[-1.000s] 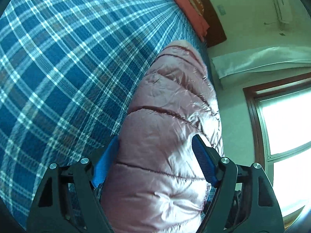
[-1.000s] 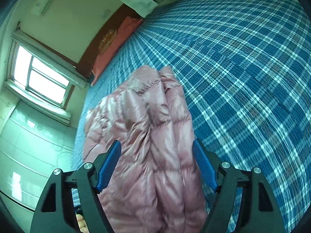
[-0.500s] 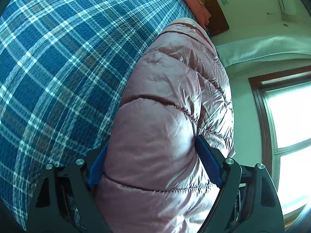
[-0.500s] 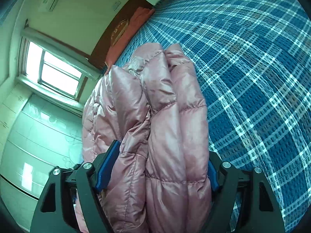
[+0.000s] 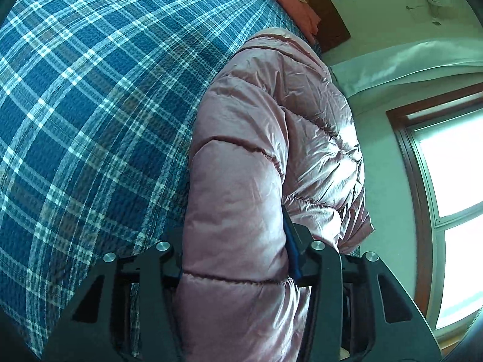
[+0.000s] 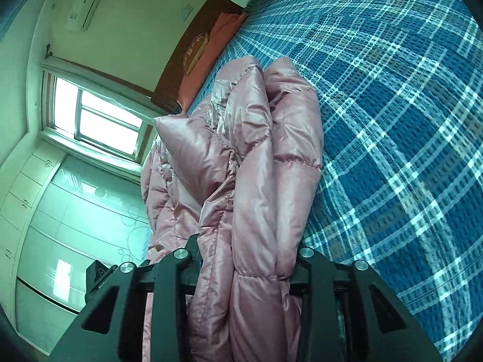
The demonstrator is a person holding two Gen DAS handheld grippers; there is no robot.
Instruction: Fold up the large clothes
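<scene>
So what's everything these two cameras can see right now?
puffer jacket: one, shiny pink, bunched up on the bed, pinched by both grippers
bedspread: one, blue and white plaid, covering the bed
pillow: one, coral red, at the head of the bed
headboard: one, dark brown wood, behind the pillow
window: one, bright, wood-framed, on the wall beside the bed
air conditioner: one, white, high on the wall
wardrobe: one, pale with glossy patterned doors, next to the window
left gripper: black, closed on the jacket
right gripper: black, closed on the jacket
</scene>
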